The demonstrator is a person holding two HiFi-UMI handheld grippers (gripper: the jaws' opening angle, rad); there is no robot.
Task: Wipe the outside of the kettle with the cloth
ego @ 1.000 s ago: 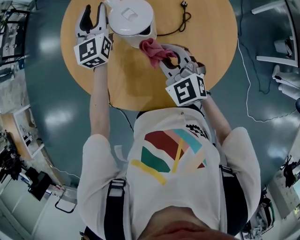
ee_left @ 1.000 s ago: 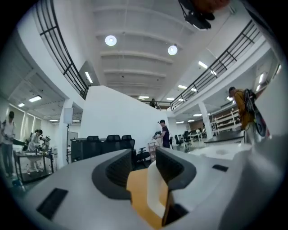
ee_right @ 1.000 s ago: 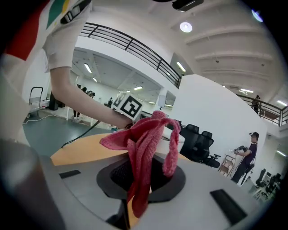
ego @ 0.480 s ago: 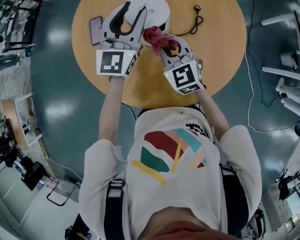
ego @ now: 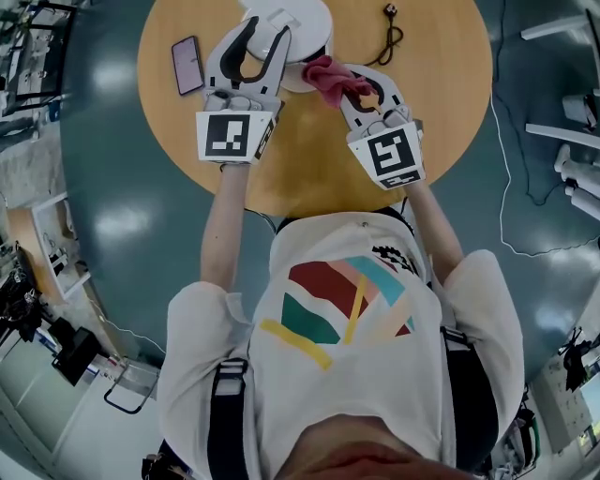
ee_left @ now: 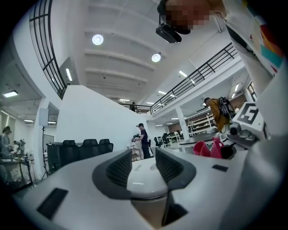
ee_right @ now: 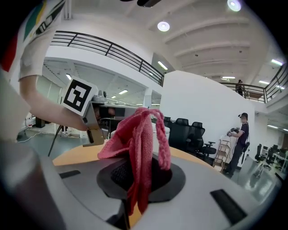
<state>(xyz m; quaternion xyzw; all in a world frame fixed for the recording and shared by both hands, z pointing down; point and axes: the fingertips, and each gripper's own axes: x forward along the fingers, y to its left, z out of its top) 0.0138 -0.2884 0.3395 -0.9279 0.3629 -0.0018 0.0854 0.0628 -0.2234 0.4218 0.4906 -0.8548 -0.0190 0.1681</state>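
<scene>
The white kettle (ego: 298, 21) stands at the far side of the round wooden table (ego: 309, 159). My left gripper (ego: 255, 39) is open and reaches level over it, one jaw on each side of the kettle's near left part. In the left gripper view the white kettle (ee_left: 144, 182) fills the gap at my left gripper (ee_left: 144, 162); I cannot tell whether the pads touch it. My right gripper (ego: 354, 86) is shut on the red cloth (ego: 328, 75), which bunches against the kettle's right side. In the right gripper view the cloth (ee_right: 138, 143) drapes over my right gripper (ee_right: 143, 173).
A phone (ego: 187, 65) lies on the table left of the left gripper. A black cord with a plug (ego: 387, 36) trails right of the kettle. The table edge is near my body, with the grey floor (ego: 103, 187) around it.
The left gripper has swung right from beside the kettle to straddle it, jaws still wide. The right gripper with the cloth has shifted slightly up against the kettle.
</scene>
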